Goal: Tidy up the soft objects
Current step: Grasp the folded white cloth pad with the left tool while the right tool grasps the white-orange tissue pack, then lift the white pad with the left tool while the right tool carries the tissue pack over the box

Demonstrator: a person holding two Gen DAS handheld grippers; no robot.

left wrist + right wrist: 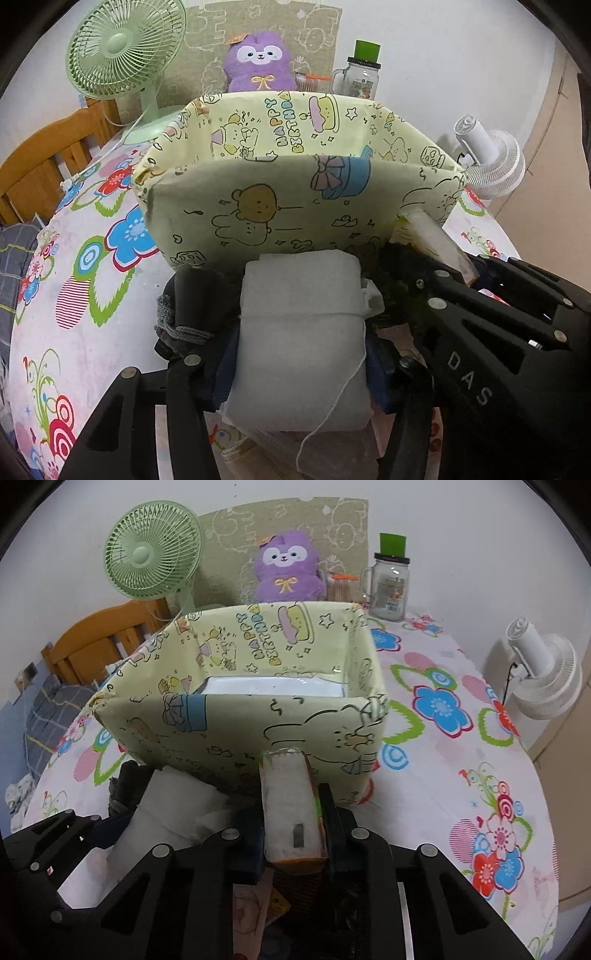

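A: Where's the tissue pack (290, 808)?
B: At the table's (461, 775) near edge, before the fabric box (236, 716), clamped in the right gripper (291, 823). Light, squashy; grip mid-body.
A: The left gripper (295, 332)?
B: Its jaws straddle the white folded cloth (301, 332); whether they press it, I can't tell.

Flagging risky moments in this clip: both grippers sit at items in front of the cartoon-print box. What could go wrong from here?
1. The right gripper pinches the clear-wrapped white packet right against the yellow cartoon-print fabric box; lifting could snag or shove the near wall.
2. The folded white foam sheet lies between the left gripper's fingers, and its loose thread may catch.
3. The grippers sit close together and could collide.
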